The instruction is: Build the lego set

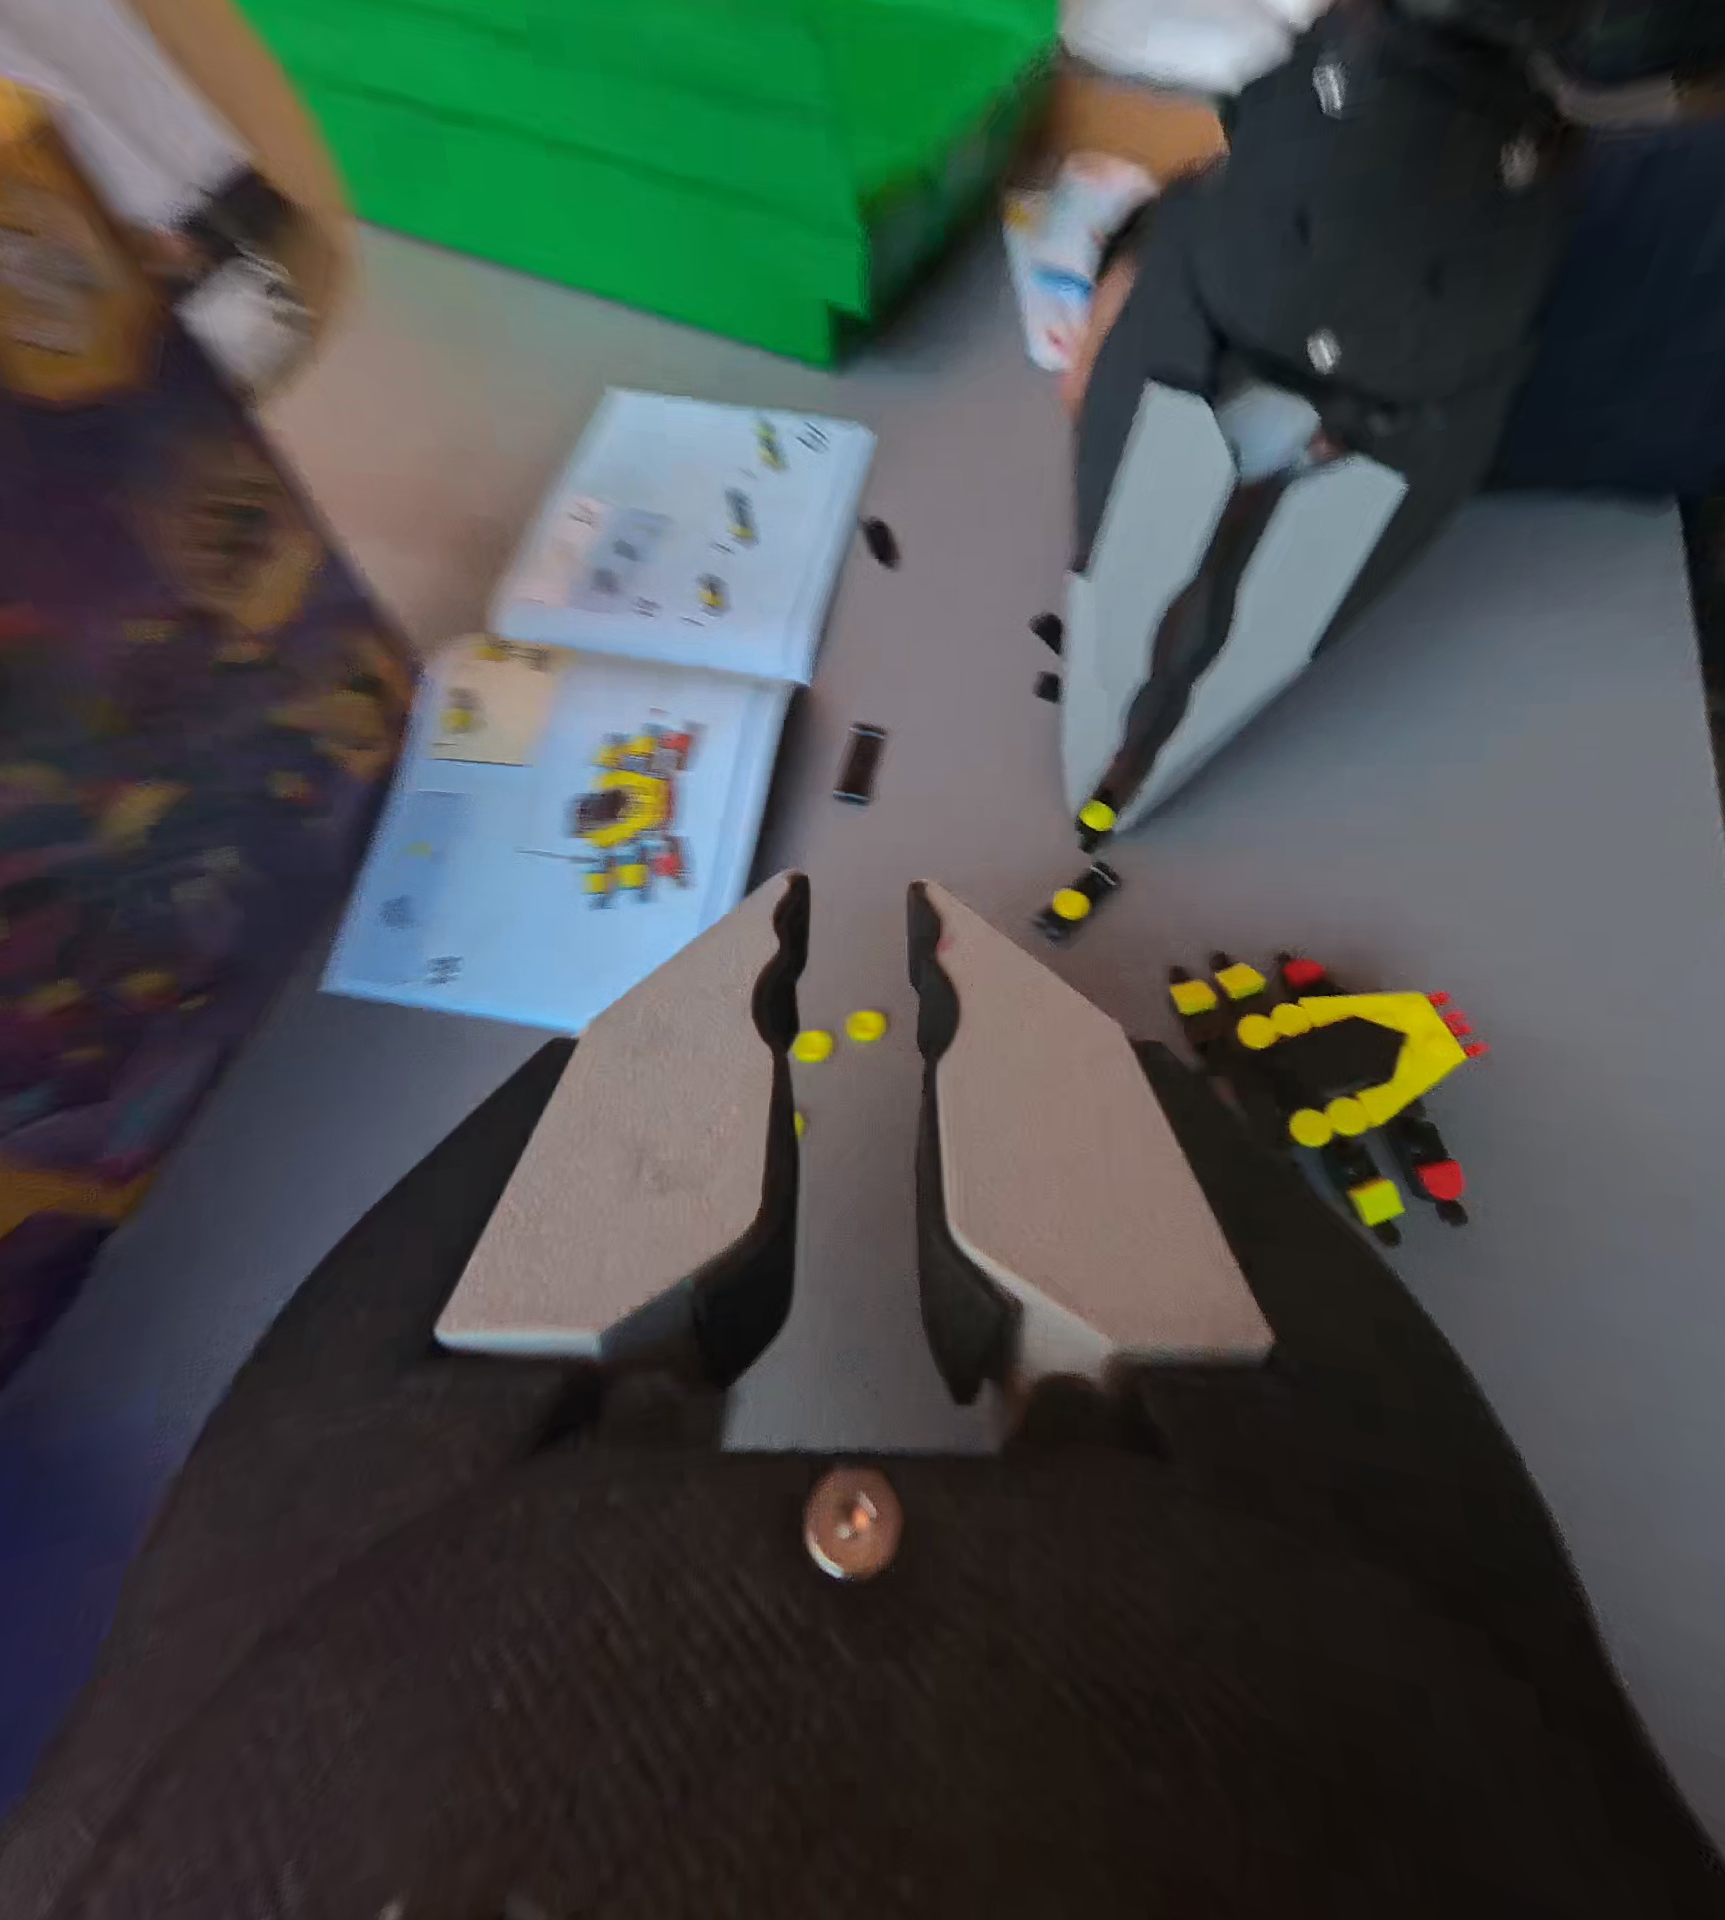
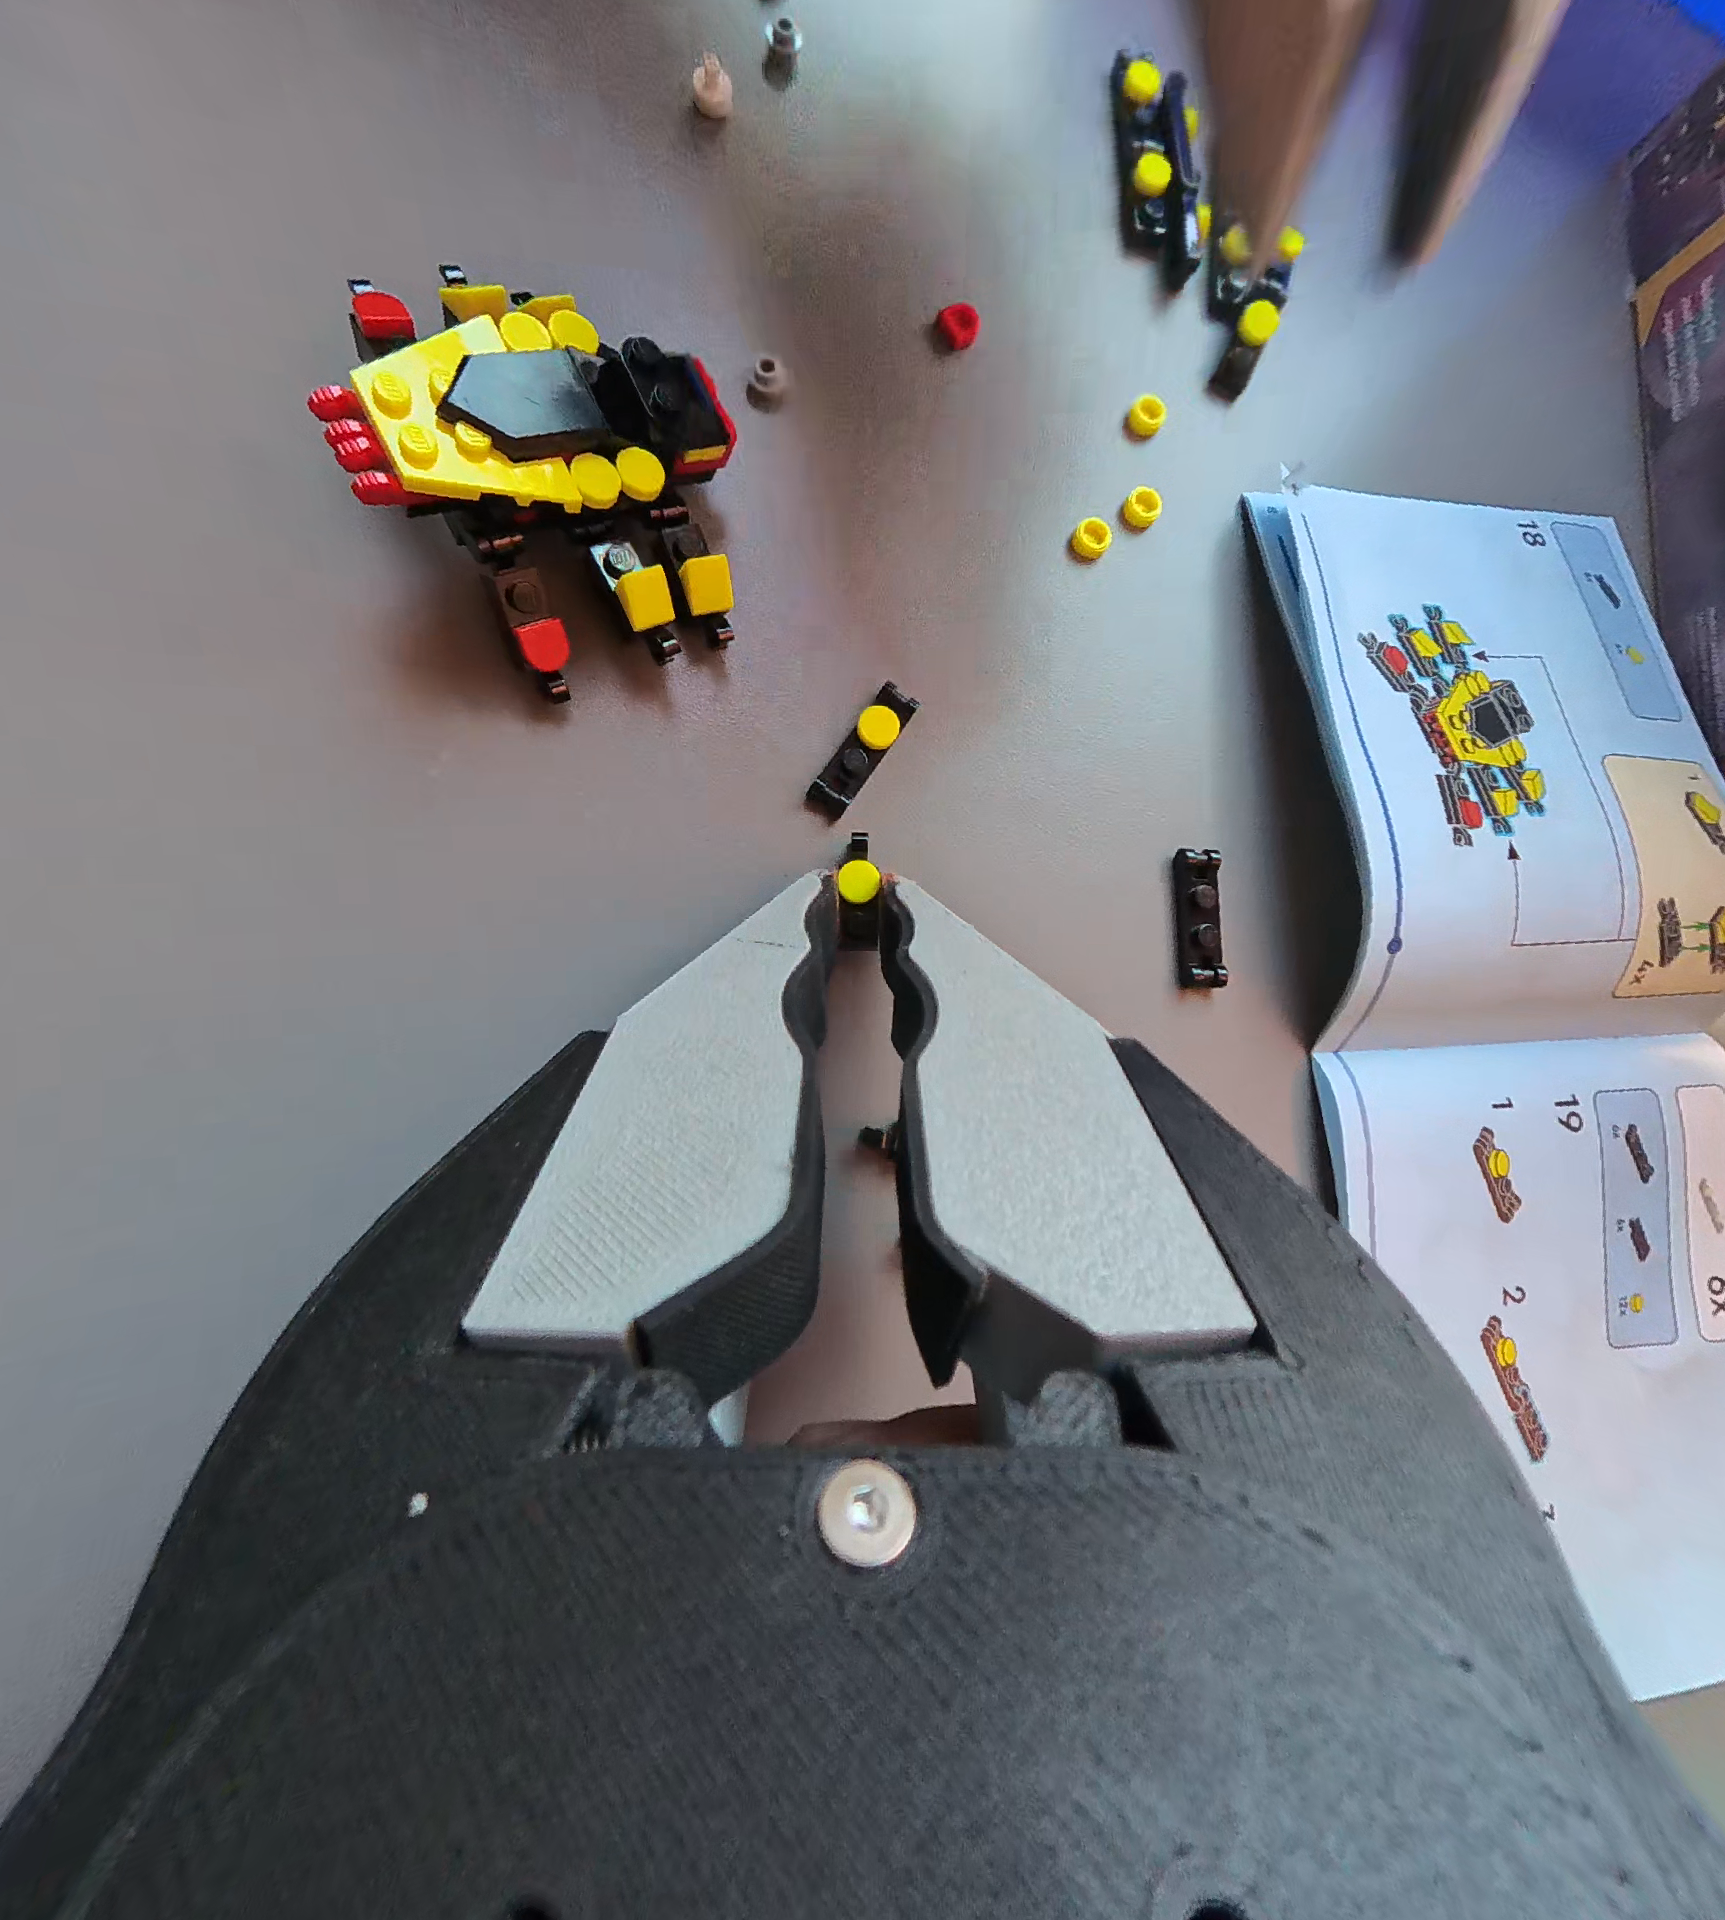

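On the grey table (image 2: 162,935), the right gripper (image 2: 858,883) pinches a small black plate with a yellow stud (image 2: 857,881) at its tips, near the half-built yellow-and-black model (image 2: 525,436). The left gripper (image 1: 856,894) hangs spread above 2 loose yellow studs (image 1: 837,1036) beside the open instruction booklet (image 1: 567,831).

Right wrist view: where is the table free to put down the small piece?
Free: the grey table left of the right tool, below the yellow-black model. Crowded: between the model and the open booklet, with loose yellow studs, a black plate and a studded plate.
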Available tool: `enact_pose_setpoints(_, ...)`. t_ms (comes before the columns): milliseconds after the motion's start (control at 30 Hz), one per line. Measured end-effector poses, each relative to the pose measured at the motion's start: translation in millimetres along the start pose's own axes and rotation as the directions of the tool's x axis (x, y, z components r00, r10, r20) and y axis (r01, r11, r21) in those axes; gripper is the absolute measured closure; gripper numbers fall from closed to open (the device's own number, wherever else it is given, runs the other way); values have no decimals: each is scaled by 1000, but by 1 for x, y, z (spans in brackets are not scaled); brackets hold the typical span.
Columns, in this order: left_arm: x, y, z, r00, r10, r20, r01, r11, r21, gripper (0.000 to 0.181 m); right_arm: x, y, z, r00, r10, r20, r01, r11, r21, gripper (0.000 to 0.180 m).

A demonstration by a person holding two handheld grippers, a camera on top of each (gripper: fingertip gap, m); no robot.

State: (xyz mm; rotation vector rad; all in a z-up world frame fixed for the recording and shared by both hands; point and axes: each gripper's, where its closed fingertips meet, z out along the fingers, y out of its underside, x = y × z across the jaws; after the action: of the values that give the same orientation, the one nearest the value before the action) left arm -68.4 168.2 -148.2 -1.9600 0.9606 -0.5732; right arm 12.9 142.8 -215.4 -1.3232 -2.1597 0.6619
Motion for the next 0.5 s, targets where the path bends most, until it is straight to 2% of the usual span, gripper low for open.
enact_pose_setpoints(33, -18, -6, -17, 997, -16, 73, 12, 999, 48, 165, 0, 0, 0, 1000, -1, -1, 1, 1000, -1, 175)
enact_pose_setpoints(100, -55, -14, -54, 966, -56, 251, 19, 989, 147, 168, 0, 0, 0, 1000, -2, -1, 2, 1000, 1, 175)
enact_pose_setpoints(133, -64, -17, -67, 954, -85, 287, 26, 979, 203, 170, 0, 0, 0, 1000, -1, -1, 1, 1000, 1, 175)
enact_pose_setpoints(233, -62, -25, -78, 967, -131, 220, 60, 952, 301, 170, 0, 0, 1, 1000, 5, 1, -5, 1000, 1, 175)
enact_pose_setpoints(333, -51, -20, -64, 981, -121, 154, 78, 963, 257, 166, 0, 0, 1, 1000, 7, 0, -7, 1000, -2, 175)
enact_pose_setpoints(500, -23, -5, -25, 999, -20, 50, 13, 992, 129, 167, 0, 1, 0, 1000, 16, 6, -16, 1000, 0, 175)
